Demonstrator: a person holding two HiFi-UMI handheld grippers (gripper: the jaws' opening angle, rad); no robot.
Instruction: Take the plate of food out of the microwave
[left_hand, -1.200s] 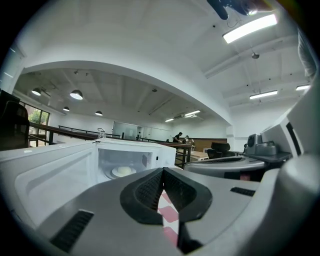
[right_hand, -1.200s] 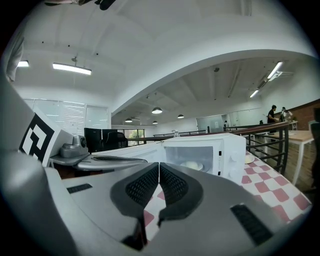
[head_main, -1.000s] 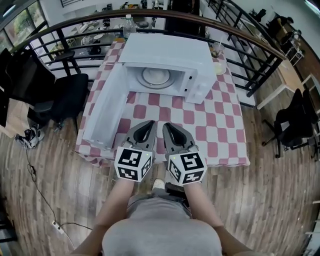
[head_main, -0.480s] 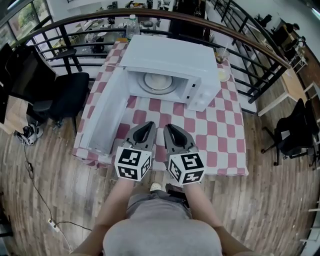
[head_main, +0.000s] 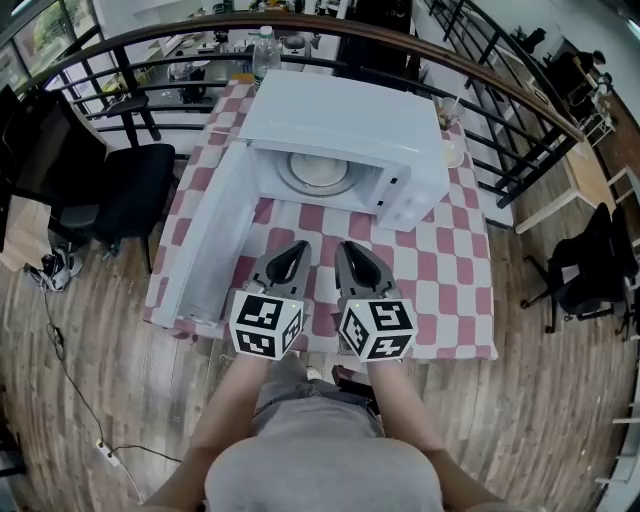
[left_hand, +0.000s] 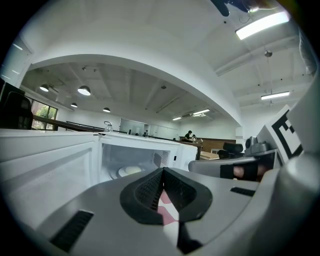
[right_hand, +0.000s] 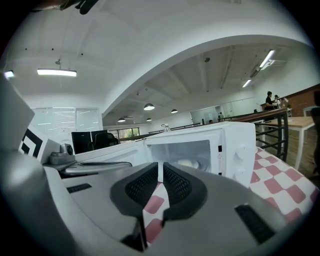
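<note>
A white microwave (head_main: 345, 125) stands on the checked table with its door (head_main: 205, 240) swung wide to the left. Inside it lies a white plate of pale food (head_main: 318, 172), also seen in the left gripper view as the plate (left_hand: 129, 171) and in the right gripper view as the plate (right_hand: 189, 163). My left gripper (head_main: 299, 249) and right gripper (head_main: 345, 248) hover side by side over the table's near part, short of the microwave's mouth. Both point toward the cavity. Each has its jaws shut with nothing between them.
The red-and-white checked table (head_main: 440, 260) holds a cup (head_main: 443, 112) and a small dish (head_main: 455, 150) to the microwave's right, a water bottle (head_main: 262, 48) behind it. A black railing (head_main: 500, 110) curves around the far side. A black chair (head_main: 135, 190) stands at the left.
The table and microwave have come a little nearer and lower in the head view; both grippers stay side by side and shut, edging toward the microwave.
</note>
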